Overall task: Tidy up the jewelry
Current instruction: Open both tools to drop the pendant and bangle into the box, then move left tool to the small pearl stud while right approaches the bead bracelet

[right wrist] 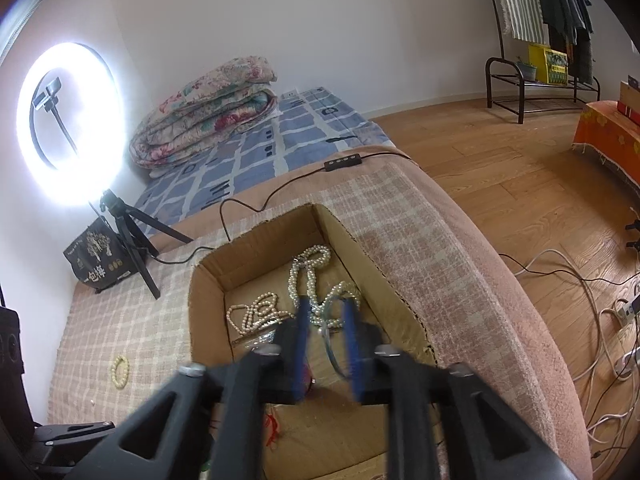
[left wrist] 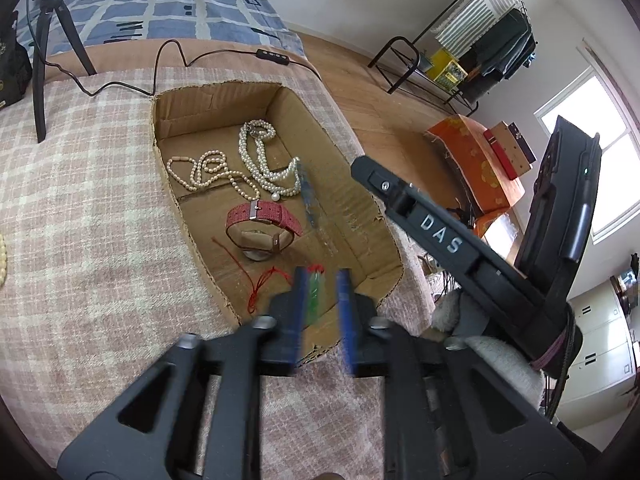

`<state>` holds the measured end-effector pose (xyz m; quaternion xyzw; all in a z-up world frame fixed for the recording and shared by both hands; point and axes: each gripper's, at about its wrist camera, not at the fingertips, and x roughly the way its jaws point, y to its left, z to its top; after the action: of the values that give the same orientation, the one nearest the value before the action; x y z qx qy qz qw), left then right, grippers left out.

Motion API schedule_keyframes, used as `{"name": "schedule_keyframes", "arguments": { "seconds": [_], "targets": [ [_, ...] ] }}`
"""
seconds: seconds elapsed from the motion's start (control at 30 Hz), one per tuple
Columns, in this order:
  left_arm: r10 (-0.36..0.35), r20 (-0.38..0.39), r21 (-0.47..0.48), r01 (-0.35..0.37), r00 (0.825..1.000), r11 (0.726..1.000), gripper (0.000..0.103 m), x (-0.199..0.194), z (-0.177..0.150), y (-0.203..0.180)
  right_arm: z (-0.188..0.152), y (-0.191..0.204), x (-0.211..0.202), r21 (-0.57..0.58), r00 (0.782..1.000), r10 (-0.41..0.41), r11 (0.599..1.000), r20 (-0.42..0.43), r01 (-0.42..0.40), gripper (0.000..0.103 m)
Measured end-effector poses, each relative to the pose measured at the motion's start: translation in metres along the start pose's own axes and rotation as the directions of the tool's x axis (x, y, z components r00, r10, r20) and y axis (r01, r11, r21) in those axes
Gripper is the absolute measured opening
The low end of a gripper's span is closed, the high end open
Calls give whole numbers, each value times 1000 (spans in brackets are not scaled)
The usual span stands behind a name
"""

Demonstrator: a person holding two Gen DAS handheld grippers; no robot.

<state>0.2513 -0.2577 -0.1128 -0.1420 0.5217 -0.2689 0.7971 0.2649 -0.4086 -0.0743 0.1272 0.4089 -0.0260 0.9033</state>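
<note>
An open cardboard box point(left wrist: 176, 112) sits on the checked blanket. In it lie a thick pearl necklace point(left wrist: 260, 152), a thinner pearl strand point(left wrist: 208, 170), a red-strapped watch point(left wrist: 262, 220) and a green pendant point(left wrist: 316, 294) on a red cord point(left wrist: 260, 280). My left gripper point(left wrist: 322, 306) hangs over the box's near end, open, with the pendant between its blue pads but not pinched. My right gripper point(right wrist: 327, 344) is open over the thick pearls point(right wrist: 316, 280). A thin translucent bluish piece point(right wrist: 330, 344) lies between its pads, with a gap either side. The right tool's black body point(left wrist: 436, 232) shows at the box's right wall.
A beaded bracelet point(right wrist: 120, 370) lies on the blanket left of the box. A lit ring light point(right wrist: 68, 116) on a tripod and a black bag point(right wrist: 100, 258) stand behind. Its cable and controller point(left wrist: 268, 54) run past the box. The bed edge drops to a wooden floor point(right wrist: 520, 184) on the right.
</note>
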Motion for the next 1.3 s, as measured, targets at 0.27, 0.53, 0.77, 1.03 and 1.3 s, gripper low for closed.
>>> {"name": "schedule_keyframes", "arguments": {
  "seconds": [0.27, 0.53, 0.77, 1.03, 1.3],
  "targets": [
    [23, 19, 5, -23, 1000, 1000, 58, -8, -5, 7, 5, 0, -12, 36, 998, -33, 999, 53, 31, 86],
    [40, 33, 8, -40, 999, 999, 58, -22, -8, 14, 8, 9, -21, 27, 995, -57, 998, 86, 55, 95],
    [63, 54, 14, -64, 997, 998, 58, -43, -15, 23, 9, 21, -29, 7, 994, -55, 998, 92, 54, 98],
    [135, 108, 23, -138, 985, 990, 58, -86, -27, 49, 8, 44, -36, -42, 994, -61, 997, 92, 65, 103],
    [206, 175, -10, -208, 963, 978, 58, -134, -36, 87, 0, 80, -36, -143, 993, -78, 986, 93, 91, 103]
  ]
}}
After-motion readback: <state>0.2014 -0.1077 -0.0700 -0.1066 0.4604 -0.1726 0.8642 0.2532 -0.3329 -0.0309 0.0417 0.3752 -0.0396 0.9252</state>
